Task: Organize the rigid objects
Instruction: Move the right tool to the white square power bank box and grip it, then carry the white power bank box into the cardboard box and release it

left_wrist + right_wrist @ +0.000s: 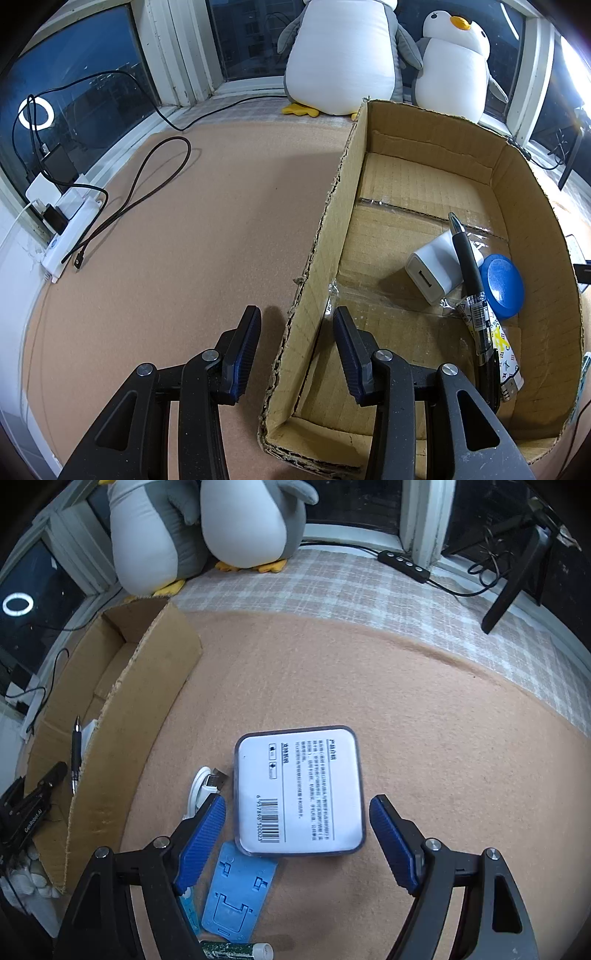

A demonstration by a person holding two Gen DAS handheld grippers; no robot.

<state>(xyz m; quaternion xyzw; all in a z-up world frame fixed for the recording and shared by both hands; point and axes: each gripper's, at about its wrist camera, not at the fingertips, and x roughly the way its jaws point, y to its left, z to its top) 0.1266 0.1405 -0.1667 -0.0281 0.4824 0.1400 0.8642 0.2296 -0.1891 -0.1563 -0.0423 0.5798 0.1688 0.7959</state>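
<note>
The left gripper (297,332) straddled the left wall of the cardboard box (321,266), its fingers at their narrowest, one pad outside and one inside; whether they pinched the wall could not be told. In the box lay a white charger (434,271), a black pen (469,273) across it, and a blue disc (504,282) beside them.

The right gripper (297,838) hung with jaws wide over a white labelled case (299,790) on the tan mat (424,720), pads clear of it. A white cable (201,790) lay just left of the case, and a blue stand (240,897) touched its near edge.
</note>
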